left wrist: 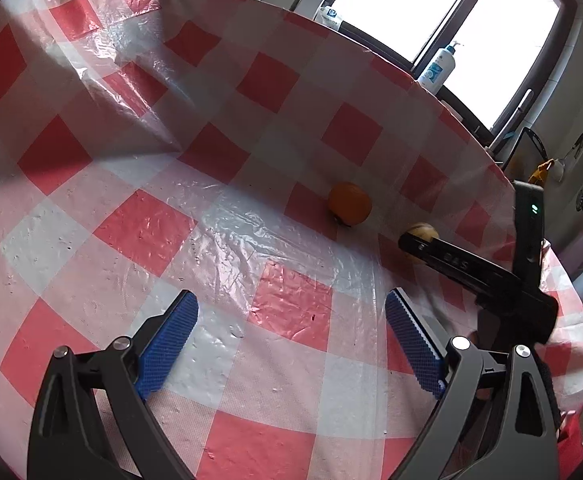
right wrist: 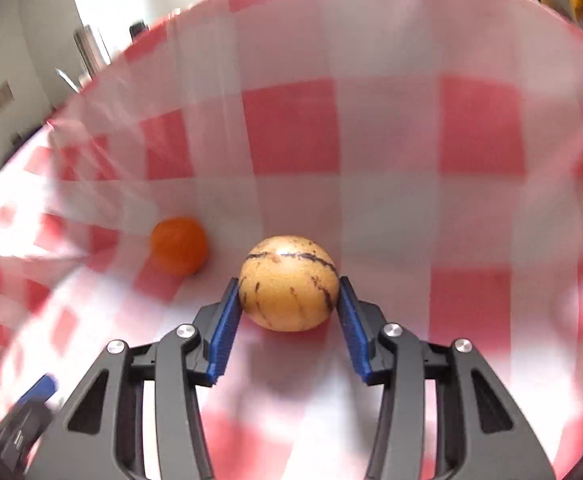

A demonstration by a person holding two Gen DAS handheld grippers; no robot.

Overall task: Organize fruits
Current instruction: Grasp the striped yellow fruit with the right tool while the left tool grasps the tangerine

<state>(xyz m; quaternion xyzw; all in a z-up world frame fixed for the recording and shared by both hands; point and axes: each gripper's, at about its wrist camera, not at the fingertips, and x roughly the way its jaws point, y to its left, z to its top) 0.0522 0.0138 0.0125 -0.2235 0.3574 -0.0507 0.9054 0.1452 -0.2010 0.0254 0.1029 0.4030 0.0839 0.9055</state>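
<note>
Right wrist view: my right gripper (right wrist: 289, 300) clasps the striped yellow fruit (right wrist: 288, 283) on the checked tablecloth (right wrist: 391, 220) — orange (right wrist: 178, 245) near its left; my left gripper (left wrist: 291, 336) gapes, bare cloth ahead — bottles (left wrist: 437, 67) line the far edge.

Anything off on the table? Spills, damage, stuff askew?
Only the checked plastic tablecloth: it is wrinkled and creased, with a raised fold at the far left in the left wrist view. No spills. The orange looks intact; the dark streaks on the tan fruit between the right tool's pads may be natural.
</note>
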